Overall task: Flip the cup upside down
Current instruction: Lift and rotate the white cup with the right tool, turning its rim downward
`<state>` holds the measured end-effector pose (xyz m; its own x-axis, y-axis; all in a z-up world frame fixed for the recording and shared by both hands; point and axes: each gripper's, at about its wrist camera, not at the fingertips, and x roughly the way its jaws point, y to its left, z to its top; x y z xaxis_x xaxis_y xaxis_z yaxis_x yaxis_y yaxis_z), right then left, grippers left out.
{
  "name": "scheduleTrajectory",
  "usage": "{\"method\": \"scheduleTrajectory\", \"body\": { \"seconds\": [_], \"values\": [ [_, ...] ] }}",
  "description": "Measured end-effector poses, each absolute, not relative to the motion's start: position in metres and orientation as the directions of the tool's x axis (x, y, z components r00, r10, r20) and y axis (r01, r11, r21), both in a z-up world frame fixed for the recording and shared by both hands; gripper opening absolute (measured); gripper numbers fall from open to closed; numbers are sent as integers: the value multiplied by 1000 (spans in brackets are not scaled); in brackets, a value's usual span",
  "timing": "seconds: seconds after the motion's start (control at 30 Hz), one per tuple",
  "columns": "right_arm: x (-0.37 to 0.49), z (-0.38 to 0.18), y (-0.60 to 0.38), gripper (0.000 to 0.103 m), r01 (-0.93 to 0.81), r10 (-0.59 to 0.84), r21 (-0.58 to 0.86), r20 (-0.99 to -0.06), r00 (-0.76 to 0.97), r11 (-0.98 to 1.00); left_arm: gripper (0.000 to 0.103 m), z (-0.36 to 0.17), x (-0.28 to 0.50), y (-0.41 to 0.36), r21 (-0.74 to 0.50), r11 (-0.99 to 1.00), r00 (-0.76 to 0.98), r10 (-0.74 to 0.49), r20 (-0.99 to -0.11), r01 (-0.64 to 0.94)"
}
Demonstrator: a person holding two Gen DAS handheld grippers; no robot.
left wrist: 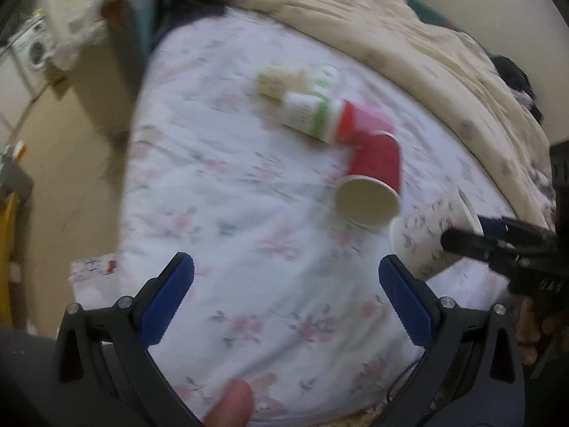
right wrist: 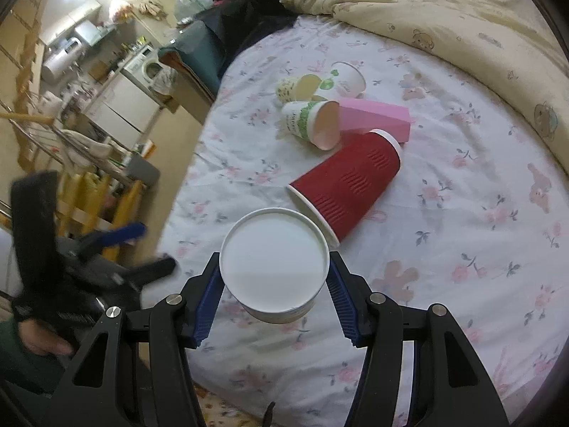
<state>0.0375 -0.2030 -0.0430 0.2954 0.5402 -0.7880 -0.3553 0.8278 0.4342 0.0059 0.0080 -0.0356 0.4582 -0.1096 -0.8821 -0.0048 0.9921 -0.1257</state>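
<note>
My right gripper (right wrist: 274, 281) is shut on a white paper cup (right wrist: 273, 263) with a faint print, held above the bed; its flat white base faces the camera. In the left wrist view the same cup (left wrist: 426, 235) hangs at the right, pinched by the right gripper (left wrist: 458, 240). My left gripper (left wrist: 286, 281) is open and empty above the floral sheet. A red ribbed cup (right wrist: 346, 188) lies on its side on the sheet just beyond the held cup; it also shows in the left wrist view (left wrist: 373, 174).
Further back on the floral sheet (right wrist: 462, 213) lie a green-and-white cup (right wrist: 313, 121), a yellow-green cup (right wrist: 297, 87), another white cup (right wrist: 348, 76) and a pink box (right wrist: 373, 117). A beige duvet (right wrist: 444, 10) is bunched along the far side. The bed edge is at left, with kitchen clutter beyond.
</note>
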Motion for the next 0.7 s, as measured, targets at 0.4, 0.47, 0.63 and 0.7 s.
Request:
{"method": "scheduleTrajectory", "body": {
  "seconds": [0.4, 0.47, 0.63, 0.7],
  "values": [
    [46, -82, -141, 59, -476, 344, 150, -871, 351, 867, 103, -40, 7, 26, -54, 996, 441, -20, -897, -65],
    [49, -88, -134, 59, -486, 314, 110, -878, 360, 867, 103, -42, 7, 29, -48, 996, 434, -12, -901, -73],
    [53, -105, -126, 59, -493, 278, 91, -905, 322, 865, 103, -43, 6, 35, -55, 994, 430, -11, -903, -90],
    [52, -109, -123, 59, -505, 268, 77, -910, 317, 860, 103, -43, 7, 35, -52, 995, 427, -8, -904, -90]
  ]
}}
